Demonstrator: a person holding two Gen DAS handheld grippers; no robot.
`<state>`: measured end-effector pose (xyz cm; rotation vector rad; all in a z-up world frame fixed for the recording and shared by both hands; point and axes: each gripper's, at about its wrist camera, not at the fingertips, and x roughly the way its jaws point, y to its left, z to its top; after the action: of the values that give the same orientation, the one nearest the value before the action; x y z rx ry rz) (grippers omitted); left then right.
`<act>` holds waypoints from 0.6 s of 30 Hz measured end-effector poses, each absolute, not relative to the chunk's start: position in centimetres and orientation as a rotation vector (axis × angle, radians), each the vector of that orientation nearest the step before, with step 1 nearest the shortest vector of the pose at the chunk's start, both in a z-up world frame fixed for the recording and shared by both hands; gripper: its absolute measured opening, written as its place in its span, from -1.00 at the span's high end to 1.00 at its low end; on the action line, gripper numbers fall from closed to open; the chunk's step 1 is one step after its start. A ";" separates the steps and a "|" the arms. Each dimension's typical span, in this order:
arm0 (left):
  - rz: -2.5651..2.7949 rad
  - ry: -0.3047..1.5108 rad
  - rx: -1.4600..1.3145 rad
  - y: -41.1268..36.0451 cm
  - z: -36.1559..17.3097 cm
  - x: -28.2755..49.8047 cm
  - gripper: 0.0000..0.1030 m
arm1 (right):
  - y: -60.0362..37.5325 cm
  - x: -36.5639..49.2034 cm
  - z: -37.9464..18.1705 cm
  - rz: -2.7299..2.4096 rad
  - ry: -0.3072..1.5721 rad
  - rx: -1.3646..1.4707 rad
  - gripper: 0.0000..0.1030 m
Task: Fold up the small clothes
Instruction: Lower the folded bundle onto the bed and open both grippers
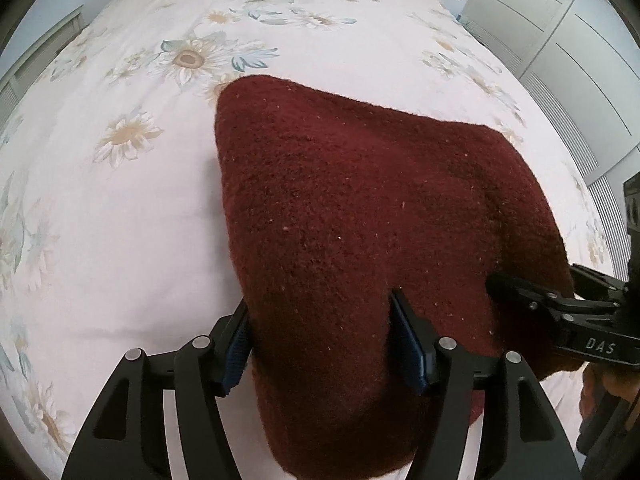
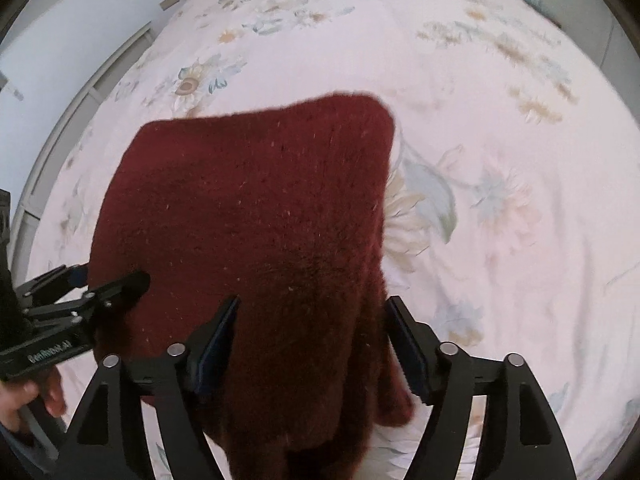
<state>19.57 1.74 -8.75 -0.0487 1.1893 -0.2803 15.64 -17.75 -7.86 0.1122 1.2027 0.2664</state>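
We found the floral bedspread (image 1: 120, 220) bare from 9 through 12 to 2 o'clock of the maroon knit (image 1: 360, 220); open passage there. At 3 o'clock in the left wrist view, the right gripper (image 1: 532, 284) crowded the knit's edge. Wardrobe doors (image 1: 568, 40) walled off the bed's side at 2 o'clock.
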 end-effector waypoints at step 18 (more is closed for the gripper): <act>-0.221 1.160 -0.039 2.5 -5.9 17.0 -0.98 | -16.5 14.1 -5.9 0.210 1.080 0.009 -0.99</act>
<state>17.04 2.50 -5.90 -0.0393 1.1605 -0.2206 14.11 -16.49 -5.91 0.0095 1.0799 0.2097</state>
